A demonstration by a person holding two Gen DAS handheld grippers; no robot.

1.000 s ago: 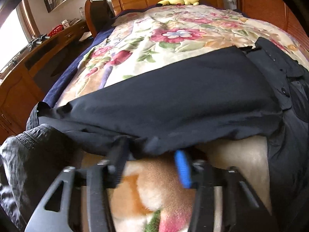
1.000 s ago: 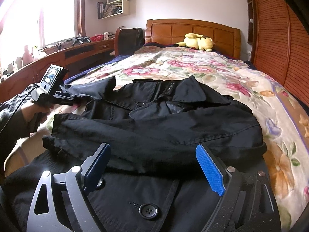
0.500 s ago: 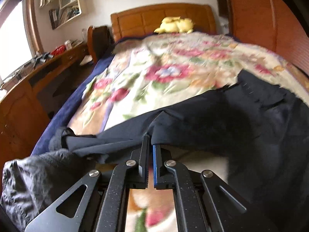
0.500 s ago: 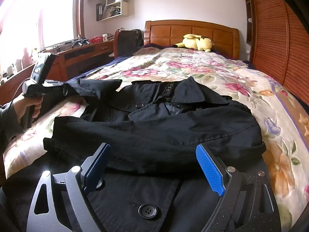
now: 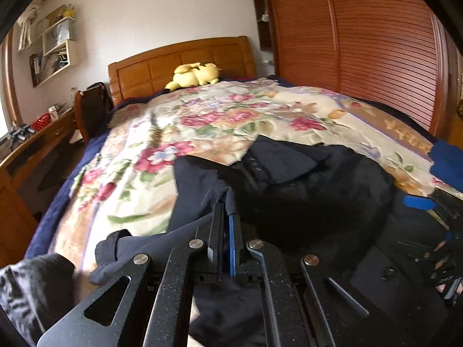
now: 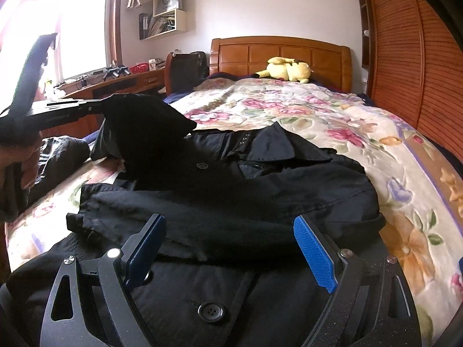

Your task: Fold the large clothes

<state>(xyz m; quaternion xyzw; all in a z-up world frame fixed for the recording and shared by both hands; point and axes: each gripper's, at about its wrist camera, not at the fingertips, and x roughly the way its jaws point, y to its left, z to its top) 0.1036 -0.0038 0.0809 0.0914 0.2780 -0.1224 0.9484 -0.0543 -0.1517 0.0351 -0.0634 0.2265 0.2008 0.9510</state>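
Since the earlier frame the left gripper [image 5: 225, 225] is carrying the pinched sleeve [image 6: 144, 121] higher, rightward over the coat [image 6: 260, 185] on the bed [image 6: 332, 110], fingers clamped tight on its cloth. The right gripper [image 6: 231, 248] is hovering wide open, empty, above the coat's near front.

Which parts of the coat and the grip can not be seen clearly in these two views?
- Left wrist view: left gripper pinches the black coat; the fabric between the pads is hidden.
- Right wrist view: the coat's hem is cut off by the bottom edge, behind the open right gripper.
- Right wrist view: the lifted sleeve hides the left fingertips.
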